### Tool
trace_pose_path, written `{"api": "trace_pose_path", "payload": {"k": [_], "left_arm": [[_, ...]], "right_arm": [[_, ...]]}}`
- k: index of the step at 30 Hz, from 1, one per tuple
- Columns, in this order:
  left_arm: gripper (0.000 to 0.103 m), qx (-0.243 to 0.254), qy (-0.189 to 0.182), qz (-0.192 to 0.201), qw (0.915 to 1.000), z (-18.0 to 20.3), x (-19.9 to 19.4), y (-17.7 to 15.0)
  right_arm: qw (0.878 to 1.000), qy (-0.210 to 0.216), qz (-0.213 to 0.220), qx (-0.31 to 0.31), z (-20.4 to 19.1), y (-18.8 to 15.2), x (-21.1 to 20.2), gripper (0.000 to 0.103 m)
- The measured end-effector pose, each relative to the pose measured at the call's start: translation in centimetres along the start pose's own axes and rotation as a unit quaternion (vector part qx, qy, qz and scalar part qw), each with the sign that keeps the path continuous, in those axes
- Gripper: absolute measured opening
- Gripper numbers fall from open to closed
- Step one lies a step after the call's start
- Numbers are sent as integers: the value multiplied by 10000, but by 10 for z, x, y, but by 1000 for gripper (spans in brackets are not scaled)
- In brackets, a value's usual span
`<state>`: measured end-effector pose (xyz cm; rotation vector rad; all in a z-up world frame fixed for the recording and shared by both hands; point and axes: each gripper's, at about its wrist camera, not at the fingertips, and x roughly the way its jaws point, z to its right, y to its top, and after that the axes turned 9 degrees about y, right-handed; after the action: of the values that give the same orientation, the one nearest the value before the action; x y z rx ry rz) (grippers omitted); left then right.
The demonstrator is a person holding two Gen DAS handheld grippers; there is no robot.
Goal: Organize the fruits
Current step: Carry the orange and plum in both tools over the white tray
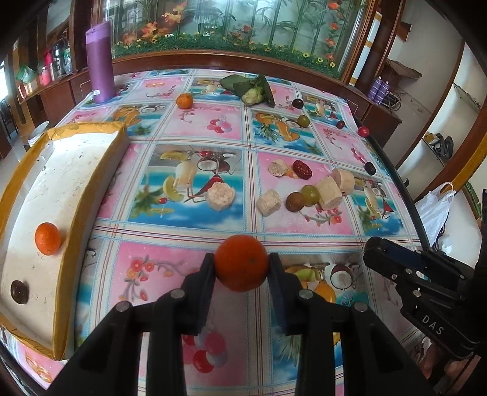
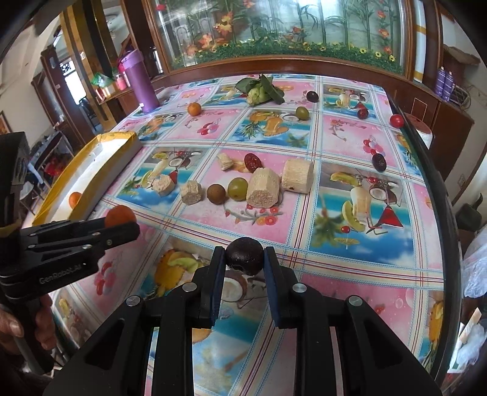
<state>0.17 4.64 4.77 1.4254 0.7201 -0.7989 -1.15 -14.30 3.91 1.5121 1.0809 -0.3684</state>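
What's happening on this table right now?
A person is sorting fruit with handheld tongs. The left tongs are shut on an orange; the right tongs are shut on a dark round fruit. Both are held above the patterned tablecloth. The white tray at the left already holds another orange and a dark fruit. Green grapes, small dark and red fruits, one more orange and pale cut chunks still lie scattered on the cloth.

Each fisheye camera sits just behind its own gripper fingers, looking steeply down and forward across the patterned tablecloth (image 1: pixel 213 128) toward the glass-fronted cabinet (image 1: pixel 231 27). The left wrist view looks from the side of the foam box (image 1: pixel 61 189), the right from further right. Both share the table's middle, the cut sugarcane pieces (image 2: pixel 263 187) and the purple flask (image 2: pixel 140 82).
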Motion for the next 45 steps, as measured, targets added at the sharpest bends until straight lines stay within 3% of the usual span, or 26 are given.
{"api": "trace_pose_path", "payload": {"k": [12, 28, 36, 45], "left_arm": [[37, -303, 181, 270, 9990, -58, -27, -4], [37, -1192, 812, 386, 9888, -189, -40, -9], [37, -1435, 1186, 238, 9822, -241, -23, -5], [37, -1496, 1209, 32, 9813, -262, 6, 6]], "right_arm": [[9992, 129, -107, -374, -59, 8, 17, 25], [9888, 747, -314, -1255, -172, 57, 72, 24], [9822, 965, -418, -1557, -222, 87, 110, 24], [9781, 930, -757, -1700, -252, 104, 165, 24]]}}
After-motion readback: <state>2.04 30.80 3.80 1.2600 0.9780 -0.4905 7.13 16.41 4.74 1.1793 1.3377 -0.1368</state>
